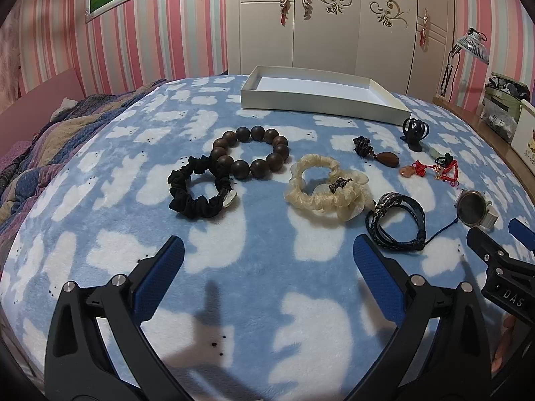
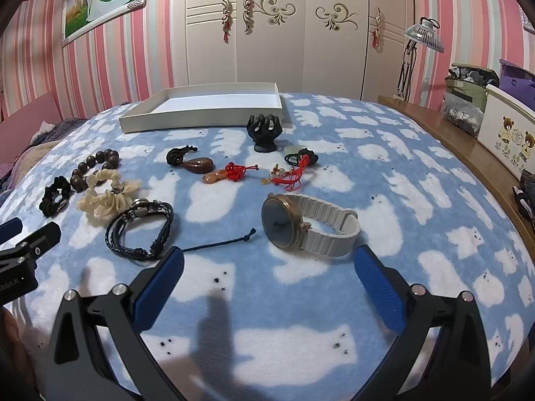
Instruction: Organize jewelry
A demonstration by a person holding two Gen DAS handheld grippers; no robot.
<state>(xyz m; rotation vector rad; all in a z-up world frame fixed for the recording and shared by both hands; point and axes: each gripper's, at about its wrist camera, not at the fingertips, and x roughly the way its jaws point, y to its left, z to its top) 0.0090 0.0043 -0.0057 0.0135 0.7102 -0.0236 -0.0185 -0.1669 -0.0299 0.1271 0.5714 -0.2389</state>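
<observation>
Jewelry lies spread on a blue blanket. In the left wrist view: a black scrunchie [image 1: 200,188], a brown bead bracelet [image 1: 250,155], a cream scrunchie [image 1: 329,187], a black braided bracelet [image 1: 398,222], a watch [image 1: 474,212]. An empty white tray [image 1: 321,95] stands behind them. My left gripper [image 1: 267,254] is open and empty, short of the scrunchies. In the right wrist view my right gripper [image 2: 269,264] is open and empty, just short of the white-strap watch [image 2: 307,222]; the braided bracelet [image 2: 140,230] is at its left.
A brown pendant [image 2: 195,163], red-cord charms [image 2: 287,173] and a black hand-shaped stand [image 2: 264,132] lie past the watch. A wooden ledge [image 2: 468,153] with boxes and a lamp [image 2: 421,38] runs along the right. A rumpled quilt [image 1: 50,143] is at the left.
</observation>
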